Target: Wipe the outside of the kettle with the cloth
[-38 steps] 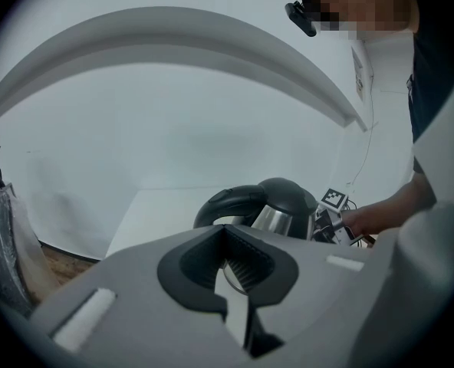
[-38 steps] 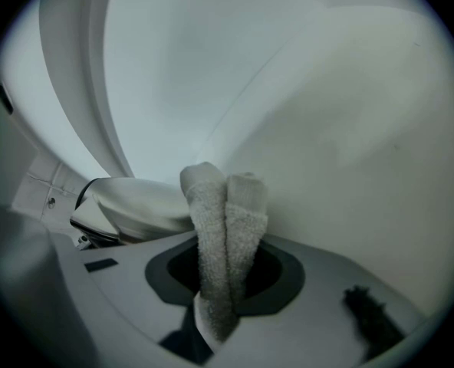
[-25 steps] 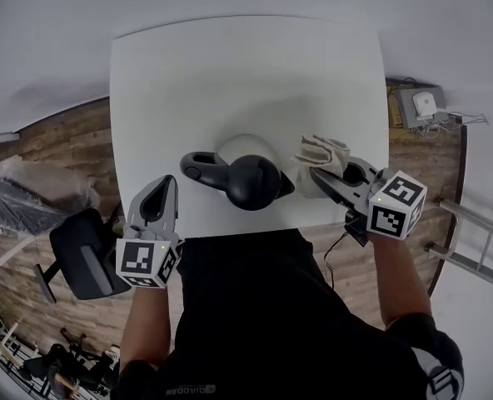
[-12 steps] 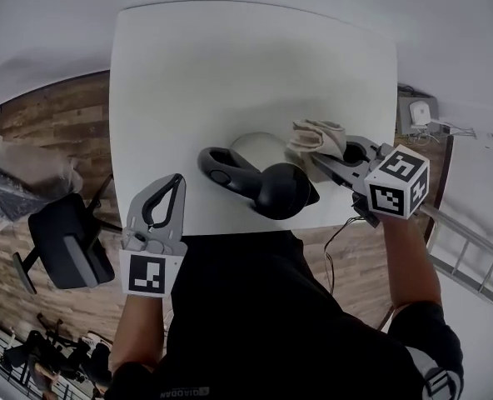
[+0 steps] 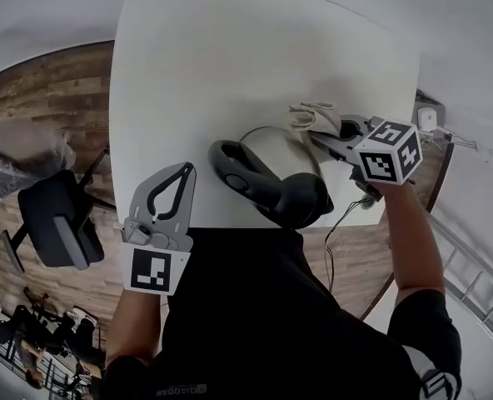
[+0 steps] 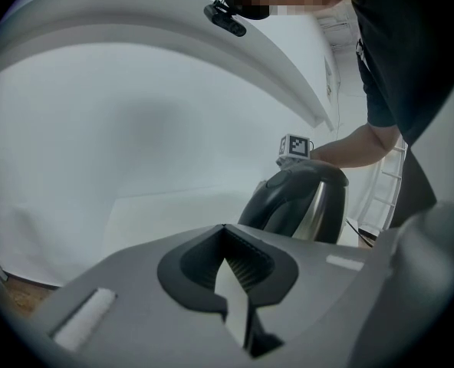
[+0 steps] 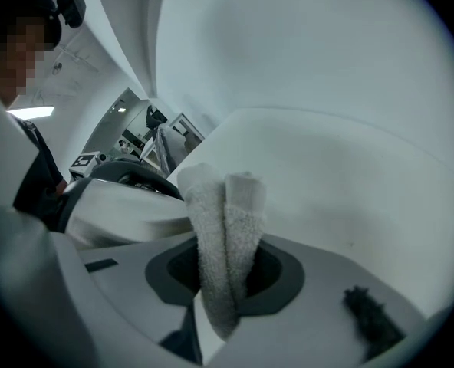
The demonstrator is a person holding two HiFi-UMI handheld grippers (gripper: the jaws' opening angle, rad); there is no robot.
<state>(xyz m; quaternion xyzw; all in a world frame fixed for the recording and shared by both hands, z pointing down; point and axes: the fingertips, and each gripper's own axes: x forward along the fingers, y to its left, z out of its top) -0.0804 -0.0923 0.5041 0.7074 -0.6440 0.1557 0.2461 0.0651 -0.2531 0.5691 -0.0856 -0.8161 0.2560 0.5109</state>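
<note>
The kettle point(image 5: 271, 152) has a steel body, a black lid and a black handle, and stands near the front edge of the white table point(image 5: 230, 48). My right gripper point(image 5: 320, 137) is shut on a folded beige cloth point(image 5: 311, 117), which lies against the kettle's far right side. In the right gripper view the cloth point(image 7: 225, 228) sticks up between the jaws, with the steel body point(image 7: 123, 205) just to the left. My left gripper point(image 5: 182, 172) is shut on nothing at the front edge, left of the handle. Its own view shows the kettle point(image 6: 300, 202) ahead to the right.
A black office chair point(image 5: 55, 223) stands on the wooden floor left of the table. A cable point(image 5: 345, 215) hangs off the table's front right edge. A white device point(image 5: 430, 117) sits on the floor at the right. Bare tabletop stretches behind the kettle.
The head view has swung, so the table now fills more of the picture. My right gripper with the cloth has moved up along the kettle's right side toward its far side. The left gripper stays shut.
</note>
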